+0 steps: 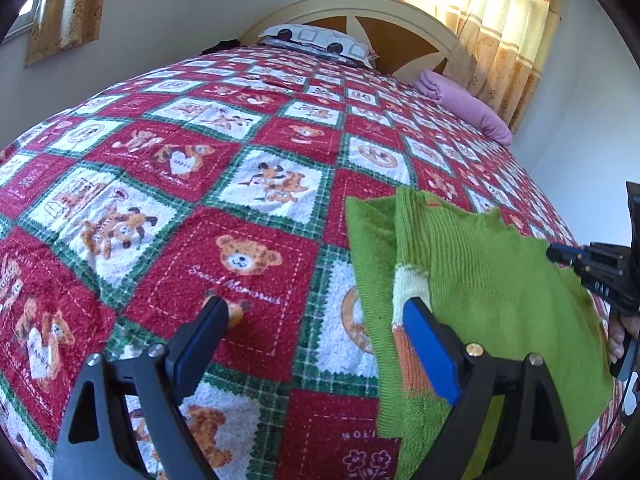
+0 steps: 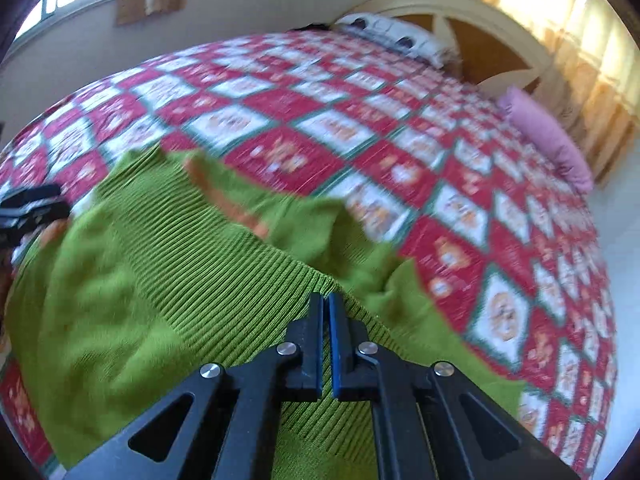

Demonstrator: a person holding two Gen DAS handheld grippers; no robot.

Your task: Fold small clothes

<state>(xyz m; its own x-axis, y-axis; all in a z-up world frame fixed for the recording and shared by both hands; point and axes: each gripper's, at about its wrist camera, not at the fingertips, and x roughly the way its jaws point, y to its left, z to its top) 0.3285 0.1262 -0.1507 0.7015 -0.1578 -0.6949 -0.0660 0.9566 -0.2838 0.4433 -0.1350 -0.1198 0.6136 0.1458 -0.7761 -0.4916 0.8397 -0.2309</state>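
Observation:
A green ribbed knit sweater with orange and white patches lies partly folded on the bed, near its front right part. My left gripper hangs open just above the bedspread, its right finger over the sweater's left edge and nothing between the pads. Coming in from the right, my right gripper has its tips at the sweater's right edge. The right wrist view shows the right gripper with its jaws together, pinching the ribbed fabric of the sweater, which rises up to its tips.
A red, white and green teddy-bear bedspread covers the whole bed. A patterned pillow lies at the headboard. A folded purple cloth sits at the far right edge. Curtains and a wall lie beyond.

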